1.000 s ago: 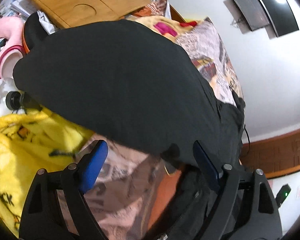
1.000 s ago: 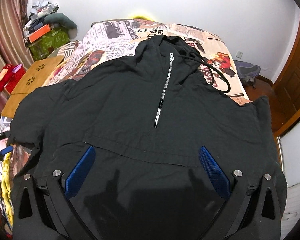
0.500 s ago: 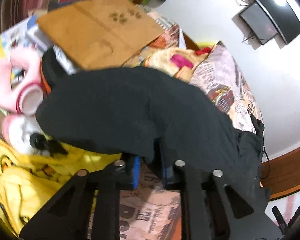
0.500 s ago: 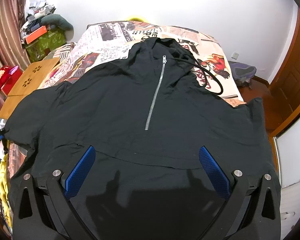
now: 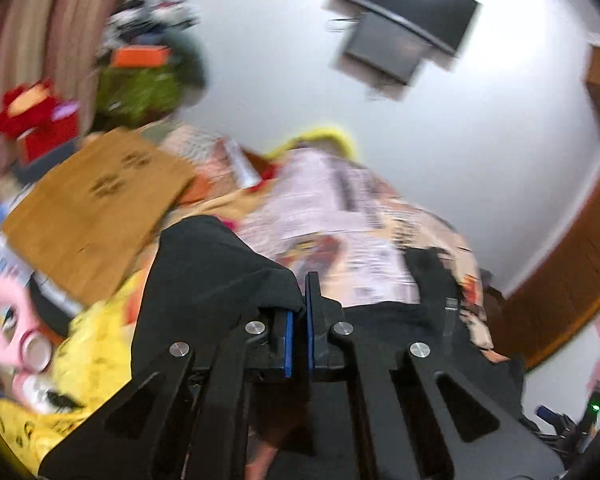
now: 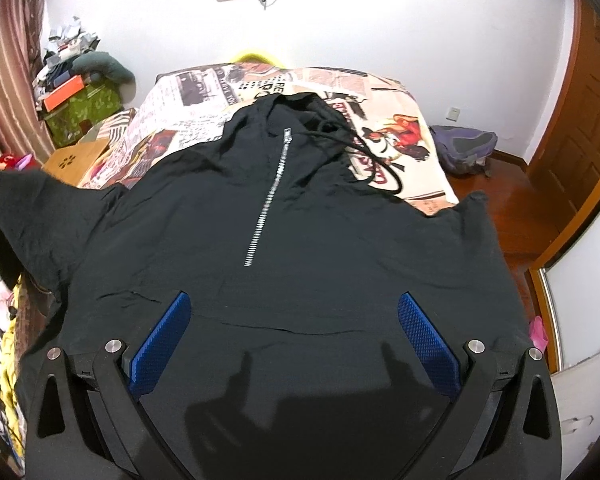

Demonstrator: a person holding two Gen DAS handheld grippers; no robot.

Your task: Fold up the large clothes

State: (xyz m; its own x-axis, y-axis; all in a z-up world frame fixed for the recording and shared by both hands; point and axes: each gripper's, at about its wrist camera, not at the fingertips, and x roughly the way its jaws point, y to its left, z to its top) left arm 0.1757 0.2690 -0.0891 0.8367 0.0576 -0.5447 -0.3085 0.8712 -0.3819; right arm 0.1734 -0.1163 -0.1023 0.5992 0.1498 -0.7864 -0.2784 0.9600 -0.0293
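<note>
While the hoodie lies spread on the bed: these notes hold.
Hoodie: black hoodie (image 6: 300, 220) lies flat, front up, just ahead of and below the right gripper (image 6: 294, 332); zip (image 6: 268, 196) runs away from the gripper toward the hood.
Left gripper: left gripper (image 5: 297, 320) has its blue pads pressed together, pinching the edge of the black sleeve (image 5: 216, 276), which hangs over its left finger.
Right gripper: jaws stand wide apart above the lower front of the hoodie, nothing between the pads.
Containers: green box (image 6: 82, 114) far ahead on the left, with an orange box (image 6: 62, 94) and loose clutter piled on top; what is inside cannot be told.
Around: wooden board (image 5: 96, 216) ahead-left of the left gripper; yellow blanket (image 5: 92, 356) low on its left; printed bedspread (image 6: 204, 96) beyond the hood.
In the way: drawstring (image 6: 380, 160) loops off the hood to the right.
Only right view: whole hoodie, raised sleeve (image 6: 32, 208) at far left, backpack (image 6: 466, 146) on the floor, door (image 6: 580, 120).
Only left view: blurred; the pinch itself, a pink toy (image 5: 8, 320).
</note>
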